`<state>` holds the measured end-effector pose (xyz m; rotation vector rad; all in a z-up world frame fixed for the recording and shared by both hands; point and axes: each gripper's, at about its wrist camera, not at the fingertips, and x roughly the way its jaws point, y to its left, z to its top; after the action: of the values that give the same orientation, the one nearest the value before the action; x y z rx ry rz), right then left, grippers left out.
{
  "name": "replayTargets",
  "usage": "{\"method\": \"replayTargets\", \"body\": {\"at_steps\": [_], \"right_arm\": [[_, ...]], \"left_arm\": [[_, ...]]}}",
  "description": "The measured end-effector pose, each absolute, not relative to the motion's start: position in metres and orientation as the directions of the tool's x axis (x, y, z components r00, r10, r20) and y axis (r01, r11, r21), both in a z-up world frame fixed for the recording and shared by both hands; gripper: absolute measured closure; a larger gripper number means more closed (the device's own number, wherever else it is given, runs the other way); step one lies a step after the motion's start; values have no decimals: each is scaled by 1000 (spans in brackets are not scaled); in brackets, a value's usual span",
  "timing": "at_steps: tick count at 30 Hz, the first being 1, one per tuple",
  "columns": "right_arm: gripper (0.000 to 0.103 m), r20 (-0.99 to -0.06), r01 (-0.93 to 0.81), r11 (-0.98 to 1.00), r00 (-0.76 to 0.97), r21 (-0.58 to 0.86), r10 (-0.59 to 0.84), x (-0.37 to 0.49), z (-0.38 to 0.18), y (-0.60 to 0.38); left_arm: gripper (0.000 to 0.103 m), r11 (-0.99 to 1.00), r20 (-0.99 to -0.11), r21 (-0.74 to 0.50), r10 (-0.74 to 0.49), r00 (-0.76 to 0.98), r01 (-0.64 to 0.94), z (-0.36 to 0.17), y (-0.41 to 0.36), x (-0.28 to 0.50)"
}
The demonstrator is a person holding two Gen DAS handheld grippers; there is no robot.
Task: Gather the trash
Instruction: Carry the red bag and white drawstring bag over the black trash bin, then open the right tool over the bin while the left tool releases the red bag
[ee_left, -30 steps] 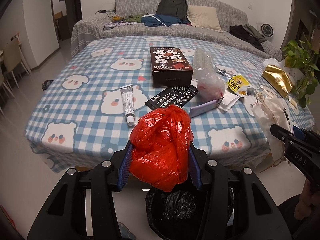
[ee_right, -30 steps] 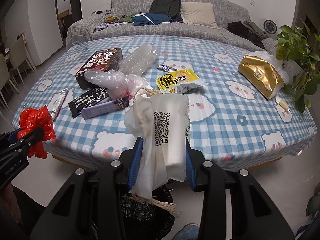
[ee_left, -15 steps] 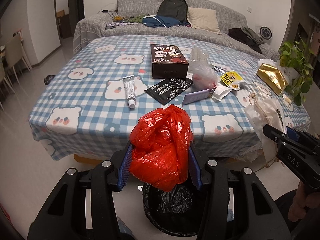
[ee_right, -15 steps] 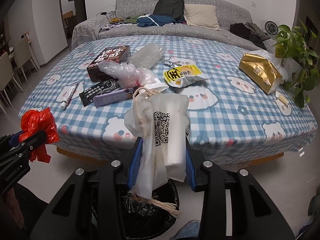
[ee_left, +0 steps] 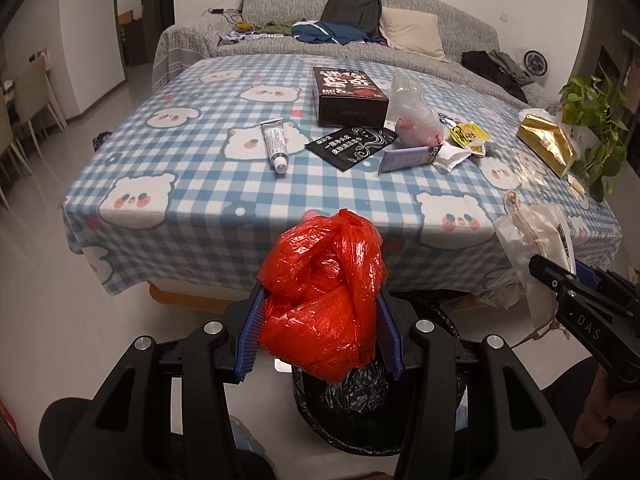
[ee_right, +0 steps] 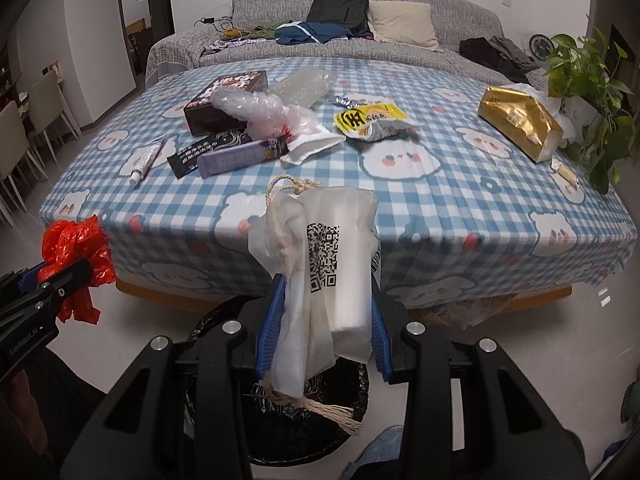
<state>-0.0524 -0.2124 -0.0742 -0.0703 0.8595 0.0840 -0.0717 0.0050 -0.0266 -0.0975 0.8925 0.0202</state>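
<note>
**binwatcher:** so the red plastic bag [ee_left: 324, 300] is scrunched into a ball and pinched between the blue pads of the left gripper [ee_left: 320, 320], hanging right over the bin with the black liner [ee_left: 348, 408] on the floor. Looks feather-light and totally floppy, crinkly film that could cling to the pads when let go. Grabbing it around the bulk of the wad like this seems the right call, a loose corner would just slither out

**tidy_tom:** agreed. Right gripper [ee_right: 324, 320] is clamped on the white bag with the QR code [ee_right: 324, 264], also above that bin [ee_right: 280, 420]. That one's soft too, but it has something a bit stiffer folded inside, plus a twine handle [ee_right: 292, 188] on top and frayed twine dangling below. I'd guess the twine could snag on a finger on the way down

**binwatcher:** yeah, pinch across the flat middle, not the string. Neither is fragile or heavy, so no need to squeeze hard

**tidy_tom:** plenty left on the checked bear tablecloth [ee_left: 192, 184] though: tube [ee_left: 274, 146], dark box [ee_left: 348, 96], black sachet [ee_left: 350, 146], purple pack [ee_left: 408, 158], clear plastic bag [ee_left: 416, 120], yellow snack wrapper [ee_right: 372, 120], gold packet [ee_right: 520, 120]. The box looks rigid, take it by its sides; the film stuff wants a bunch-and-pinch

**binwatcher:** the tube looks slippery to me, grab it mid-body
</note>
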Motion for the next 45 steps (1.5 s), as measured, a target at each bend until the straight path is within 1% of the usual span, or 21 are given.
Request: {"method": "replayTargets", "body": {"at_steps": [11, 19, 26, 40, 42, 44, 45], "right_arm": [[66, -786, -118, 993, 616, -25, 53, -70, -101, -196], [66, -811, -121, 992, 584, -30, 47, -77, -123, -189], [66, -854, -128, 992, 516, -11, 57, -70, -159, -187], [65, -904, -144, 989, 425, -7, 56, -43, -219, -184], [64, -907, -153, 988, 418, -5, 60, -41, -224, -180], [58, -905, -167, 986, 421, -8, 64, -41, -224, -175], [53, -899, -172, 985, 433, -14, 63, -41, -223, -173]], "left_arm": [[55, 995, -795, -65, -4, 607, -79, -51, 9, -86], [55, 994, -808, -87, -28, 589, -71, -77, 11, -87], [55, 991, -842, -95, -28, 539, -97, -112, 12, -84], [55, 987, -863, -90, -11, 505, -133, -166, 23, -65], [55, 986, -868, -90, -11, 496, -137, -171, 23, -64], [55, 987, -871, -88, -10, 490, -136, -174, 22, -63], [55, 987, -872, -86, -9, 489, -135, -174, 22, -63]]}}
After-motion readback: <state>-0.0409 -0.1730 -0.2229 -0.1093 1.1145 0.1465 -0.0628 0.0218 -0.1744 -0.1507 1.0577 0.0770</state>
